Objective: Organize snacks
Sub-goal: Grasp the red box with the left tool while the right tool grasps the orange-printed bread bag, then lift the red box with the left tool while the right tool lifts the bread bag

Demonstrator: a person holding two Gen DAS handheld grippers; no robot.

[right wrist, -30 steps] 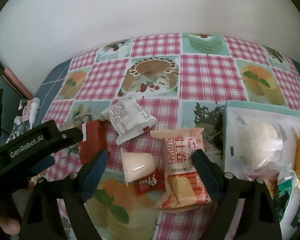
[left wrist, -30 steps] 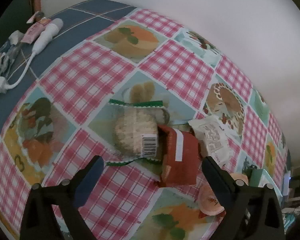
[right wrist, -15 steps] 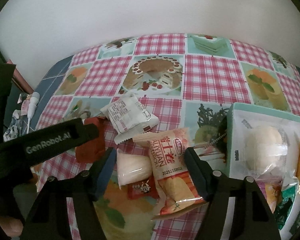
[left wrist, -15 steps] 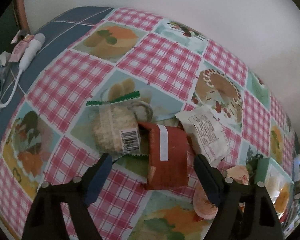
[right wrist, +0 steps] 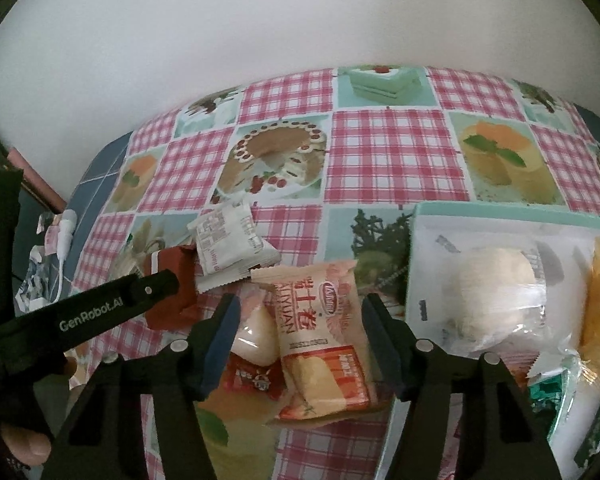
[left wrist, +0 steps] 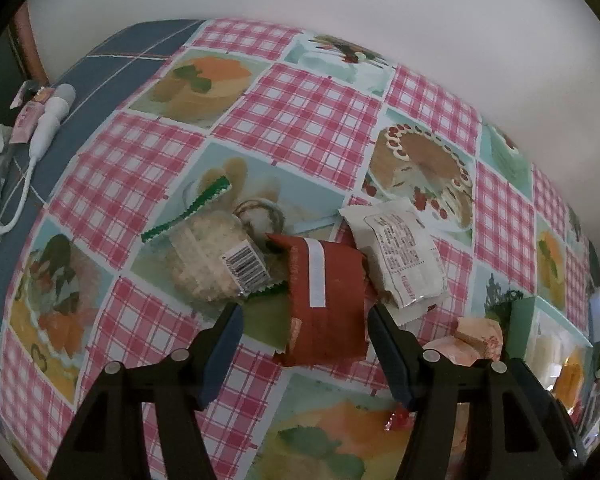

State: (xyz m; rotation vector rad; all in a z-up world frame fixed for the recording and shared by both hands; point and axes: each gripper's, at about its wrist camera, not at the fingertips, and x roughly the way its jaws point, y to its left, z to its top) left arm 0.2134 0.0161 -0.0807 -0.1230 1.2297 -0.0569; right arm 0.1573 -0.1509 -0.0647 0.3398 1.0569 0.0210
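My left gripper (left wrist: 303, 322) is open, its fingers on either side of the near end of a red-brown snack packet (left wrist: 325, 295). A clear rice-cracker packet with green edges (left wrist: 212, 256) lies to its left and a white packet (left wrist: 400, 256) to its right. My right gripper (right wrist: 298, 318) is open around an orange-pink egg-roll packet (right wrist: 320, 336). A clear-wrapped white bun (right wrist: 256, 336) and a small red packet (right wrist: 252, 378) lie beside it. A mint-green tray (right wrist: 512, 212) at the right holds several wrapped snacks.
The checked tablecloth (right wrist: 396, 156) covers the table, with a white wall behind. A white cable and plug (left wrist: 40, 136) and wrappers lie on the blue cloth at the far left. The left gripper's arm (right wrist: 100, 312) crosses the right wrist view.
Both grippers have moved forward and down. The left one now straddles the red-brown packet, the right one the orange-pink packet. Both jaws have narrowed somewhat.
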